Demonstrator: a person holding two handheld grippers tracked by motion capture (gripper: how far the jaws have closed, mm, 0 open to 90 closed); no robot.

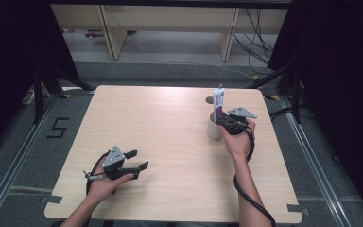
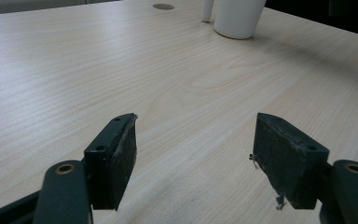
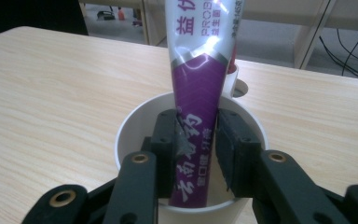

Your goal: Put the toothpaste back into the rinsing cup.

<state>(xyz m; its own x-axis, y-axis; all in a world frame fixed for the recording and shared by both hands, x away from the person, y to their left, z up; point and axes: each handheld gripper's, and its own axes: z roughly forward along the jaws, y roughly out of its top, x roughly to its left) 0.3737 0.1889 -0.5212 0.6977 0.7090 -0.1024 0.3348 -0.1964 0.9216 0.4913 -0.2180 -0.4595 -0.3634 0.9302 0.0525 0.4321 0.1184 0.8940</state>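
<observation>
A purple and white toothpaste tube [image 3: 198, 107] stands upright with its lower end inside a white cup [image 3: 135, 123]. My right gripper [image 3: 196, 149] is shut on the tube just above the cup's rim. From above, the tube [image 1: 218, 101] rises out of the cup [image 1: 213, 129] at the table's right side, with the right gripper [image 1: 227, 120] at it. My left gripper [image 1: 137, 160] rests open near the front left of the table, nothing between its fingers [image 2: 116, 158]. Far off in the left gripper view, the cup [image 2: 239, 17] stands on the table.
The light wooden table [image 1: 170, 142] has a round cable hole [image 1: 209, 100] behind the cup. Beyond the far edge are wooden furniture legs [image 1: 111, 30] and cables on the floor. A floor mark "5" [image 1: 57, 127] lies to the left.
</observation>
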